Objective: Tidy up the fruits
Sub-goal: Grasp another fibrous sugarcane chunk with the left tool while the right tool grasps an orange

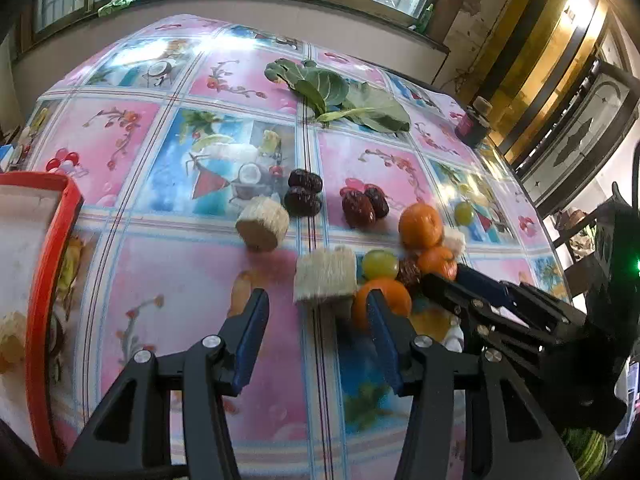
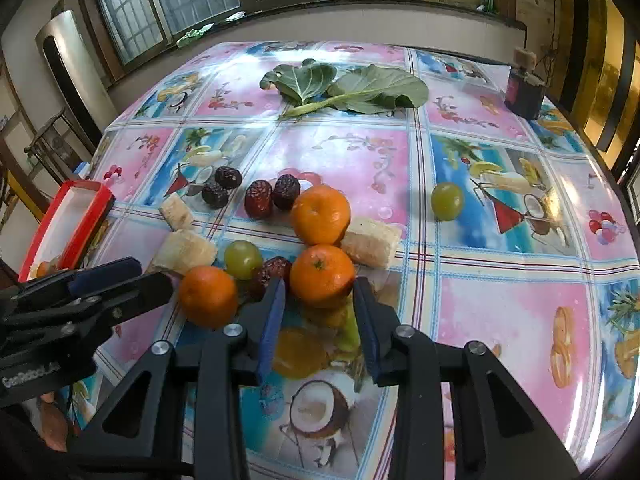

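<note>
I bracket the nearest orange (image 2: 322, 275) with my right hand-held gripper (image 2: 320, 316), jaws wide, not gripping, while my left hand-held gripper (image 1: 320, 320) waits wide open toward the table's (image 2: 500, 280) left edge.

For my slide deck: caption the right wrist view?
Open right gripper closing in on an orange among fruit on the table.

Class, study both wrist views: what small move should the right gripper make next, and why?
Probably ease the right gripper slightly forward and close. Its open jaws already flank the near tangerine, which sits on the table, not yet gripped. The red tray awaits at left.
</note>
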Available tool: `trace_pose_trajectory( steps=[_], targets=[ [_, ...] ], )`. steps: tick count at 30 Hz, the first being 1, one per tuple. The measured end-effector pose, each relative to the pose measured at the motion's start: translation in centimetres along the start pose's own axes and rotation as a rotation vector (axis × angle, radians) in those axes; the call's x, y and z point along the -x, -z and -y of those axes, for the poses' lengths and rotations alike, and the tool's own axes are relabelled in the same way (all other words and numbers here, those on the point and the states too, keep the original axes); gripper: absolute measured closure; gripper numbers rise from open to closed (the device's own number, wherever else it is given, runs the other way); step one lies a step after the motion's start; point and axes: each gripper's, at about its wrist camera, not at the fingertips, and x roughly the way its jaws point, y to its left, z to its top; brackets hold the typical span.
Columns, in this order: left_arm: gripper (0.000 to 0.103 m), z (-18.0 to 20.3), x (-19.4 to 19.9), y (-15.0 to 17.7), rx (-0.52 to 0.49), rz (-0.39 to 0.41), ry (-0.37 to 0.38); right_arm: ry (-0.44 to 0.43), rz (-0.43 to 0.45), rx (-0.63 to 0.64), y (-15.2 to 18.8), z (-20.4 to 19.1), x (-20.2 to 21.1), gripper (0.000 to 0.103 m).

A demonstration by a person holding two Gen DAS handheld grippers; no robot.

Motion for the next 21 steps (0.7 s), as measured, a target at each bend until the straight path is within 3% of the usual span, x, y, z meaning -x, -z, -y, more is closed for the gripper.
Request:
trace_pose_trajectory(
  steps=[14,18,21],
  targets=[
    [0.053,0.6,-1.7,-1.2,-0.019,0.004,0.023,-0.036,0.001,-0.015,-0.2,0.6,-0.6,0.068],
    [0.068,-0.7,-2.5,-1.2,-0.01,-0.031,0.035,-0.053,0.002,-0.021,-0.1,0.7,-0.1,0.068],
    [0.068,-0.3,-2.4,-1.0,-0.041,-0.025,0.02,-0.053,0.014,-0.021,0.0,0.7,0.5,0.068]
  ],
)
